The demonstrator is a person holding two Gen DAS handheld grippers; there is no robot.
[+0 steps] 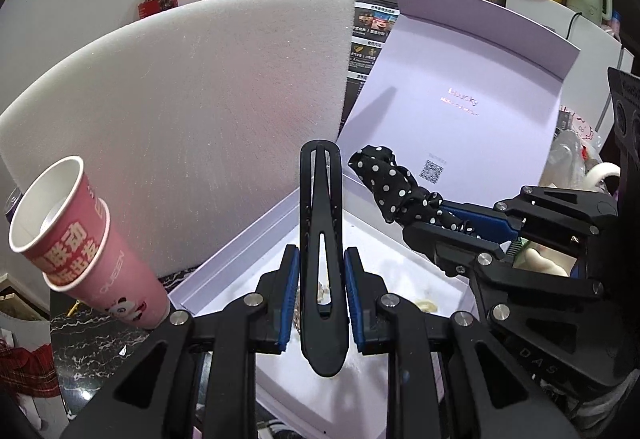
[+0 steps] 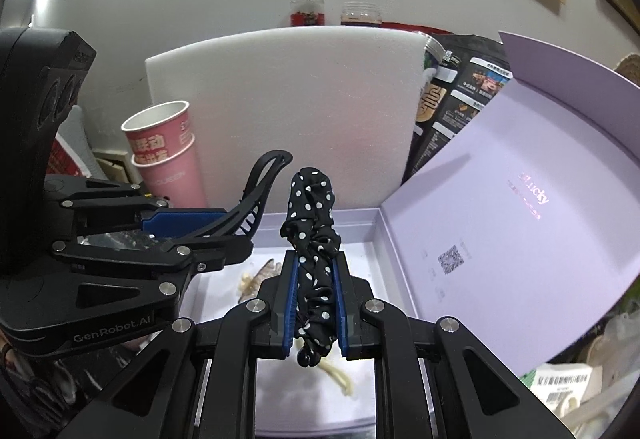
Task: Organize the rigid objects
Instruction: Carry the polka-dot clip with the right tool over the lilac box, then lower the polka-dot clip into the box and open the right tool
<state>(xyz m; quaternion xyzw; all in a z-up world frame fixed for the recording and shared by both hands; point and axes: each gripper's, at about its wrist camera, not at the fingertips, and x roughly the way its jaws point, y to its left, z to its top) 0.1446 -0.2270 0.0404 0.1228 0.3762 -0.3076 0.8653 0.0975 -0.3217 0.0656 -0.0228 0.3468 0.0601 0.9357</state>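
Observation:
My left gripper point(image 1: 321, 257) is shut on a black hair clip point(image 1: 321, 239), held upright above an open lilac box point(image 1: 240, 239). The clip also shows in the right wrist view point(image 2: 264, 183). My right gripper point(image 2: 316, 259) is shut on a black polka-dot scrunchie point(image 2: 312, 223), also above the box point(image 2: 356, 217). The scrunchie shows in the left wrist view point(image 1: 396, 187), to the right of the clip. Pale hair accessories point(image 2: 256, 275) lie on the box floor.
The box lid point(image 1: 460, 79) stands open at the right. A white foam board point(image 1: 180, 111) leans behind the box. Stacked pink paper cups point(image 1: 80, 239) stand left of it. Jars point(image 2: 308, 9) and a dark printed bag point(image 2: 456, 91) stand behind.

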